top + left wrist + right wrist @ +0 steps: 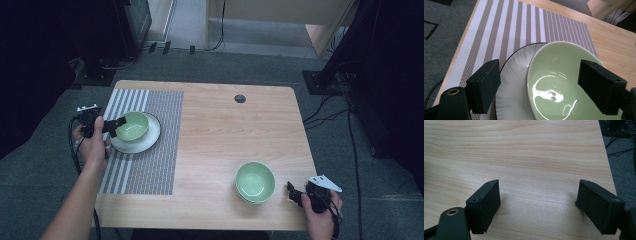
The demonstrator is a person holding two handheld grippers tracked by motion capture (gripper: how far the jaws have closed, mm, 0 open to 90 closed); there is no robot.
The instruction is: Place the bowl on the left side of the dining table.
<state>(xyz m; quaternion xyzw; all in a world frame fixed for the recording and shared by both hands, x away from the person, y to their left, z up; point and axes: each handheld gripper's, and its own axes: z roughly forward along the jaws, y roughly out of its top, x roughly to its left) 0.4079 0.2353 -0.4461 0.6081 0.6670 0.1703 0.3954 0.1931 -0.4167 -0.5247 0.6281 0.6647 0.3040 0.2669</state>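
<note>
Straddling glossy green bowl [564, 85] on ribbed white plate [514, 75]: left gripper [539, 85], jaws wide, gripping nothing.

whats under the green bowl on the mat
A white plate is under the green bowl, and the plate lies on the striped mat. The plate's middle is covered by the bowl, so what's there can't be seen.

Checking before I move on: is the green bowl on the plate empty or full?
Empty: the green bowl shows only its bare glossy inside, sitting upright on the plate.
</note>
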